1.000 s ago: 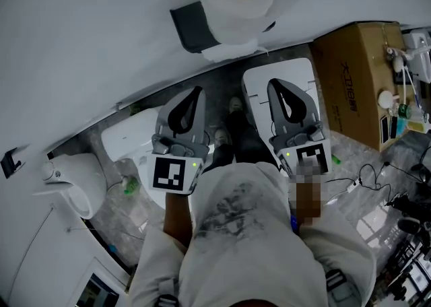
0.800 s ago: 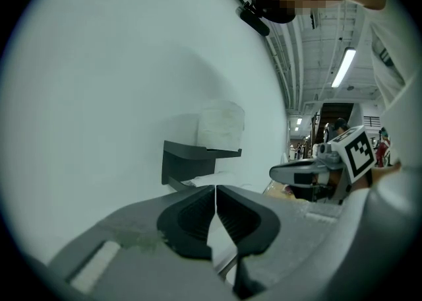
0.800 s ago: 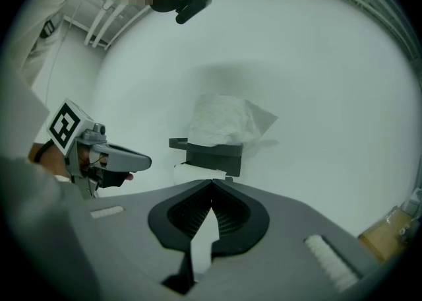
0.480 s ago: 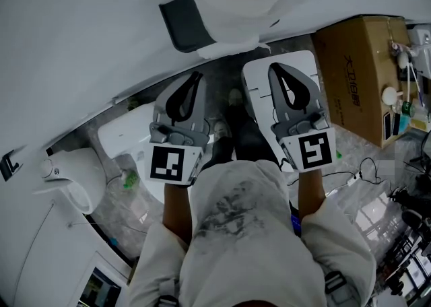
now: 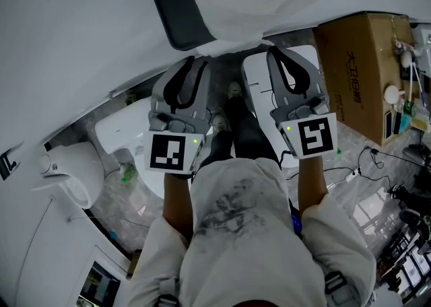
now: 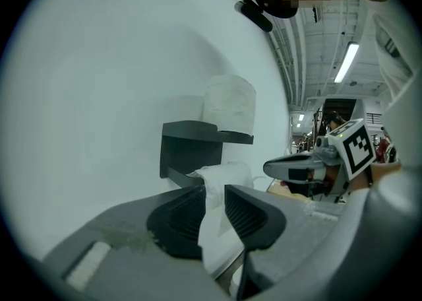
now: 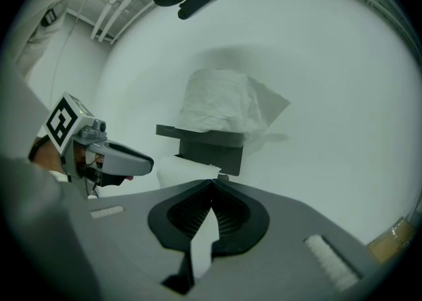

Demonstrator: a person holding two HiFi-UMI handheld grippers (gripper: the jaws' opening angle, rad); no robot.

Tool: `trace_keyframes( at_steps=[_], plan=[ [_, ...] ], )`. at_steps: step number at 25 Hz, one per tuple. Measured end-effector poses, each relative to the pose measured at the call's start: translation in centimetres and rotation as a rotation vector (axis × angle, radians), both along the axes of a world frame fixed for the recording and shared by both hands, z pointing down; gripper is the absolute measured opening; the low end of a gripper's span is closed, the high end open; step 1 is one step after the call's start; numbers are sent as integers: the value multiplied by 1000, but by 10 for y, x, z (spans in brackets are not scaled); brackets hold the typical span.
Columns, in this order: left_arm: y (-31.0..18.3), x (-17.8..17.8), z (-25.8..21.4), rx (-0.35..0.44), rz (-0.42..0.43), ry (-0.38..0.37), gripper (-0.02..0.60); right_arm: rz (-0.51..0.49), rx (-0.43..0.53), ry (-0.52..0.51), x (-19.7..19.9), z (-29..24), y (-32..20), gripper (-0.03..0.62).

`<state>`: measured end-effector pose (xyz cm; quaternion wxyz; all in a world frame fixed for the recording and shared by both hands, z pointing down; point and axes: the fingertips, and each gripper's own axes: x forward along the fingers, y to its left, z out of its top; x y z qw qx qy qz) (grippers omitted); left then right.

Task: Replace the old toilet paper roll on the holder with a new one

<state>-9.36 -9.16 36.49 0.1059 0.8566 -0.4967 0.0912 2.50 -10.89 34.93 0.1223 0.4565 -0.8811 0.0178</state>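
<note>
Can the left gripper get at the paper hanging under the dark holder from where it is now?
Probably yes: the left gripper has just been opening its jaws, the hanging paper shows in the gap between them, and nothing blocks it. Contact unclear.

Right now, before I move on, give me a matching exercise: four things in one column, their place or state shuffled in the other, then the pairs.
1 left gripper
2 right gripper
3 full toilet paper roll
4 cardboard box

A on the floor, at the head view's right
B fingers apart
C upright on top of the dark holder
D fingers together

Pairs: 1-B, 2-D, 3-C, 4-A.

The left gripper's fingers have just been opening; hanging white paper shows between them, not pressed.
</note>
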Motion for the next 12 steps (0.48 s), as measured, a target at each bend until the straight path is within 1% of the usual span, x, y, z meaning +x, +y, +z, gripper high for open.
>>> trace_keyframes(
  at_steps=[4,9,12],
  plan=[
    [-4,4,1,8,12,9,100,-1,1,8,1,3,-8,2],
    [-8,7,3,9,26,14,104,-8,-4,9,-3,8,-18,2],
    [-9,10,4,8,32,17,124,-10,-11,7,-5,11,-23,2]
  ],
)
